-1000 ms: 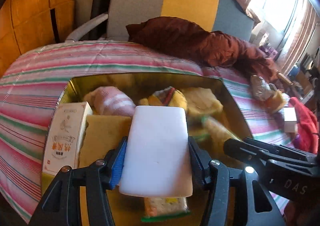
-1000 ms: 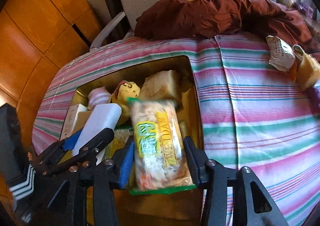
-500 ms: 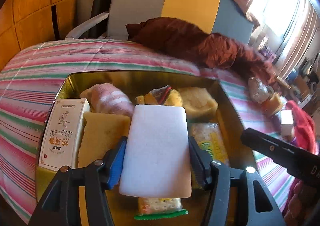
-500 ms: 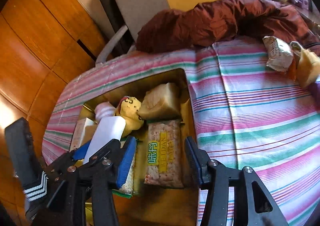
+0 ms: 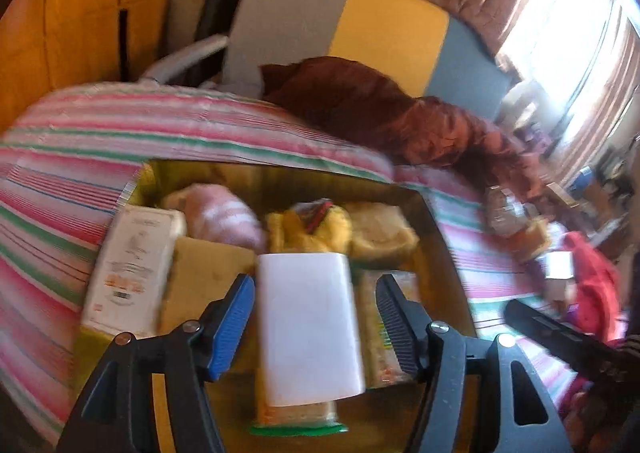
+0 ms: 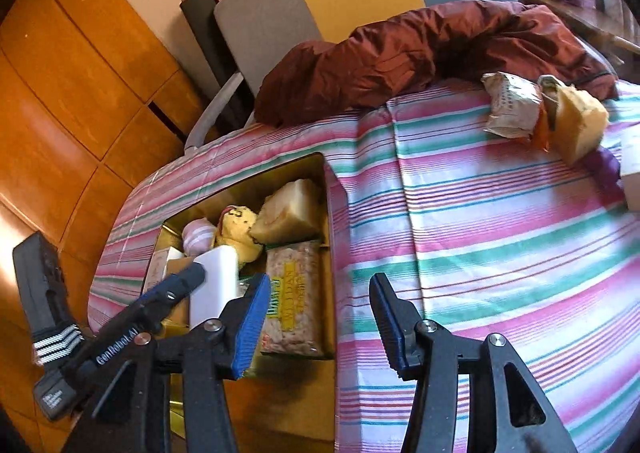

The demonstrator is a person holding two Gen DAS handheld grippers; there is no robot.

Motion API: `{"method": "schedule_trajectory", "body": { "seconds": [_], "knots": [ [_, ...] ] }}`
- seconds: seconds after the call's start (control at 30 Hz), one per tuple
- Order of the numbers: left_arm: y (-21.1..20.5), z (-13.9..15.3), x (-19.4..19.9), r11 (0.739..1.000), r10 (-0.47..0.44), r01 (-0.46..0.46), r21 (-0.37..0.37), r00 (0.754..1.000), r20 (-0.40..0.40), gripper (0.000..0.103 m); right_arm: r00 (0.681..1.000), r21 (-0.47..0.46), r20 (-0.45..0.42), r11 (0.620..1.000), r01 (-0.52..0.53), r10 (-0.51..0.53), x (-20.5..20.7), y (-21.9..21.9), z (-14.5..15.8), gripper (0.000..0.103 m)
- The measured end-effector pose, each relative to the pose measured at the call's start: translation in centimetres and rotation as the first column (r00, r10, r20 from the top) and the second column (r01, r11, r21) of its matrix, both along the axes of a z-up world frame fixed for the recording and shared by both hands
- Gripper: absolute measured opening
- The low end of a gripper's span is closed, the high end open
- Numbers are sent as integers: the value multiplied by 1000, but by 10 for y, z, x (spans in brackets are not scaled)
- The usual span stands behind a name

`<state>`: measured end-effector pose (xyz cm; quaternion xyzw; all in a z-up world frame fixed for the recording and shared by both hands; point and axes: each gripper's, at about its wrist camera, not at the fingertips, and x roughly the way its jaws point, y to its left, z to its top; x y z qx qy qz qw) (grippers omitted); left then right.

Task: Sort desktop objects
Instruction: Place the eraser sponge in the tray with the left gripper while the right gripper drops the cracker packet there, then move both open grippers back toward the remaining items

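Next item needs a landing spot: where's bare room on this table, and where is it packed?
Widest free patch: the striped cloth between the tin and the crumpled packets, short of the maroon jacket. The tin is crowded: cracker pack, white block and the rest lie packed side by side.

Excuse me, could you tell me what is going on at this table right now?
A person with a gripper in each hand is sorting things into a gold tin on the striped tablecloth. The left gripper is open around a white block lying in the tin. The right gripper is open and empty beside a cracker packet in the tin. More packets wait on the cloth.
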<state>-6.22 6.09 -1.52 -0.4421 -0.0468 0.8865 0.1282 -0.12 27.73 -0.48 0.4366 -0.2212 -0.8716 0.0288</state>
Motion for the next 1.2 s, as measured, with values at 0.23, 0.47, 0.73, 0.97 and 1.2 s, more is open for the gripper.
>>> {"method": "schedule_trajectory", "body": {
  "seconds": [0.23,0.47,0.73,0.97,1.2],
  "knots": [
    [25,7,22,991,-64,59,-120,997,-38,64,999,17,5,999,33,-33,14,20,-2,52],
    [52,11,47,983,-144,138,-120,989,-44,64,996,117,4,989,92,-94,31,45,2,53],
    [87,15,66,970,-219,211,-123,974,-51,64,987,247,-25,956,160,-158,55,84,14,54],
    [120,12,79,953,-275,266,-143,960,-44,64,976,353,-64,910,216,-207,70,112,24,56],
    [149,8,94,935,-326,317,-161,945,-33,64,950,501,-92,811,303,-298,87,142,31,56]
  ]
}}
